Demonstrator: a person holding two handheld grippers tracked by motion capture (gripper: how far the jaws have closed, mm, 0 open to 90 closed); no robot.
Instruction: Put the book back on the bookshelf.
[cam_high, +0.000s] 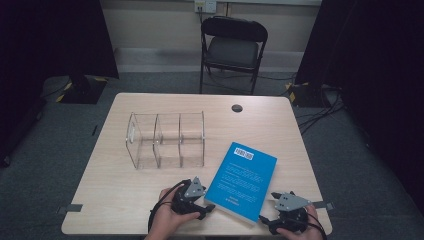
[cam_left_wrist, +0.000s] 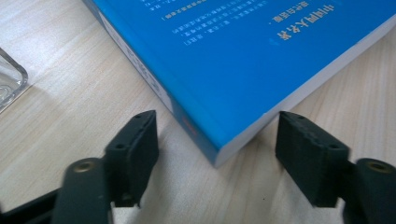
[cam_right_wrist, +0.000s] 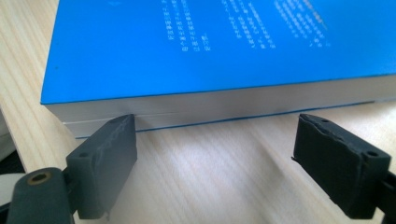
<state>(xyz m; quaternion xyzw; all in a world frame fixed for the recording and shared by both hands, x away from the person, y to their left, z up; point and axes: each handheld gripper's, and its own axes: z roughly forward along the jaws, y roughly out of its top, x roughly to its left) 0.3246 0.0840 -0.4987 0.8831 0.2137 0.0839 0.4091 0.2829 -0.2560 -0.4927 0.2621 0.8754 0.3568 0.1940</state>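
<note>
A blue paperback book (cam_high: 242, 181) lies flat, back cover up, near your edge of the wooden table (cam_high: 125, 200), just in front of a clear acrylic three-slot organizer (cam_high: 167, 140). Your left gripper (cam_left_wrist: 215, 140) has its jaws apart around the book's near corner without pressing it; your right gripper (cam_right_wrist: 215, 140), also apart, faces the page edge. Both sit low and level; square each jaw to the book before closing.

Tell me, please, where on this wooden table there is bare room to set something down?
The light wooden table is bare left of the clear acrylic three-slot organizer, and between it and the far edge. The near edge is crowded: the blue paperback book lies between the left gripper and right gripper.
</note>
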